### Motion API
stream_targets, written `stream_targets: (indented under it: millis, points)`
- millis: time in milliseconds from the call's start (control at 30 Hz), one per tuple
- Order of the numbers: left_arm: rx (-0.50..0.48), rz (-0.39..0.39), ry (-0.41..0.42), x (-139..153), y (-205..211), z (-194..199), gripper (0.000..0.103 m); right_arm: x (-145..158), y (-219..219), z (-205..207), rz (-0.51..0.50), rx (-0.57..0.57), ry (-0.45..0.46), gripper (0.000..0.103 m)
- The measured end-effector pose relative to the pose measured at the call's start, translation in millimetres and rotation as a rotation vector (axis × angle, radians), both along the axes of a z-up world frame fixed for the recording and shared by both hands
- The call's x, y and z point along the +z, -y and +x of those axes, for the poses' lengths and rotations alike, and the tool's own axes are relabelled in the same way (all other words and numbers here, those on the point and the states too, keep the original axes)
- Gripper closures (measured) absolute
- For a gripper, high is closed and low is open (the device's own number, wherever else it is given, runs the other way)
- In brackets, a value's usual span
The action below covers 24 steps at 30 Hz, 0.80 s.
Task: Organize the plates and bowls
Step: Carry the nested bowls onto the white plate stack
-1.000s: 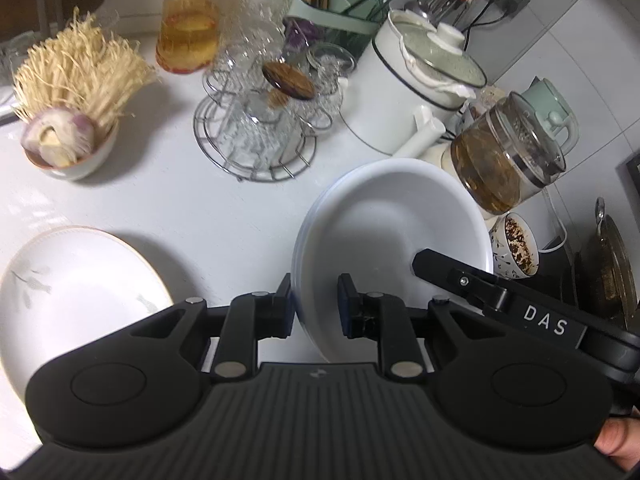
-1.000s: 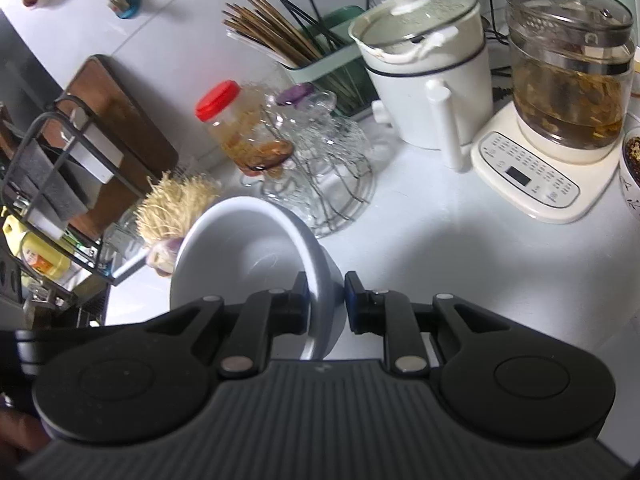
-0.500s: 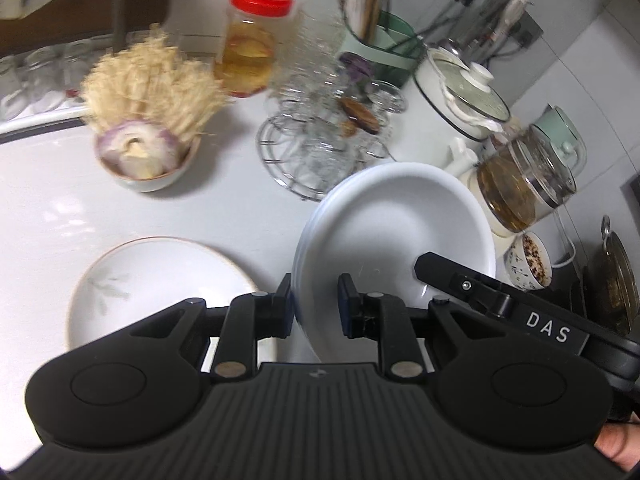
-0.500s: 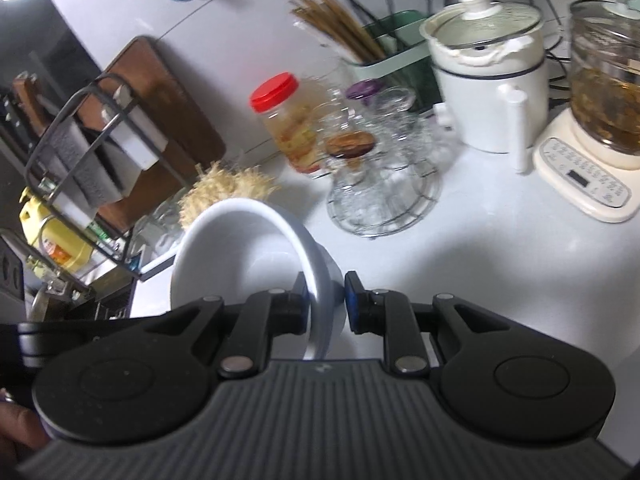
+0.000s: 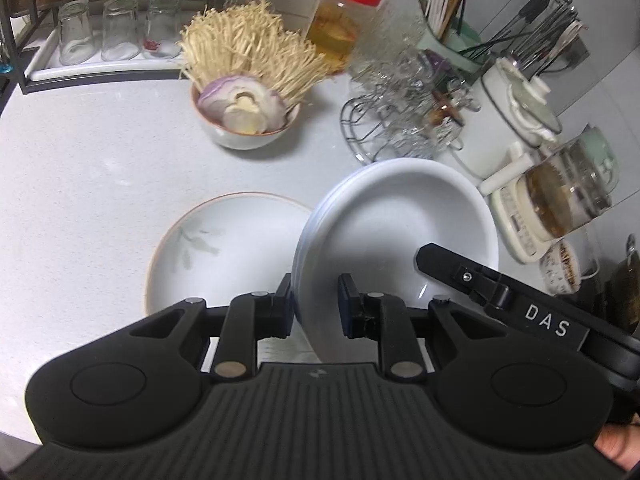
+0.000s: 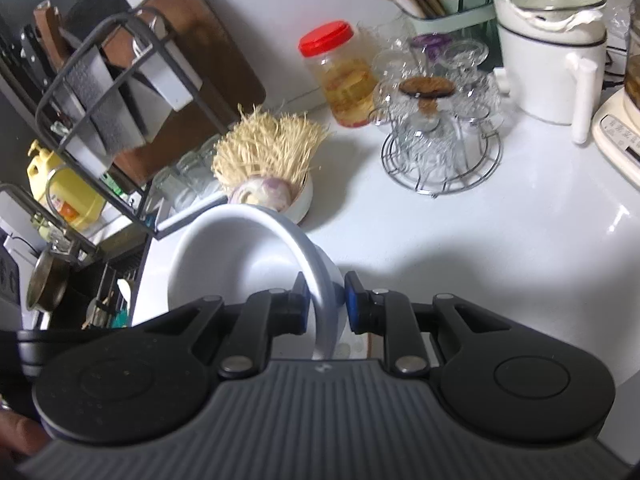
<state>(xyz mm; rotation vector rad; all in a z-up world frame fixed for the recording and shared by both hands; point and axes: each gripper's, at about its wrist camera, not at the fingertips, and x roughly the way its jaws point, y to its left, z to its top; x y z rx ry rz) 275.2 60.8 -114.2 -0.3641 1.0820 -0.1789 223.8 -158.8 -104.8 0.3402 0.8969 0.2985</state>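
Observation:
Both grippers hold one stack of white deep plates [image 5: 394, 220] above the white counter. My left gripper [image 5: 315, 306] is shut on its near rim; the right gripper's black finger [image 5: 472, 272] reaches over the far right rim. In the right wrist view my right gripper [image 6: 325, 304] is shut on the stack's rim [image 6: 240, 264]. A flat white plate with a brown rim and leaf print [image 5: 224, 252] lies on the counter just left of the stack. A small bowl with onion and enoki mushrooms [image 5: 244, 120] stands behind it.
A wire rack of glass cups [image 5: 404, 112], a red-lidded jar [image 5: 340, 24], a white pot [image 5: 508, 120], a glass kettle [image 5: 568, 196] and a utensil holder [image 5: 448, 40] crowd the back right. A tray of upturned glasses [image 5: 112, 32] stands back left. A knife rack [image 6: 112, 80] stands at the left.
Both grippers have carried the plate stack leftward over the counter. The flat leaf-print plate now lies just left of the stack, and the glass tray has come into view.

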Motion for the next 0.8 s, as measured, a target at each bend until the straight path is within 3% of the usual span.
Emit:
stream_targets:
  millis: [400,800]
  points:
    - [-0.001,0.027,-0.069,-38.4,-13.8,13.8,0.079,-34.3,-25.4,12.2,-0.057,0.025,-0.059,0.081]
    - [0.004,0.029,-0.098,-59.0,-17.8,17.5,0.079,-58.4,-34.1,19.1,-0.072,0.023,-0.105,0.08]
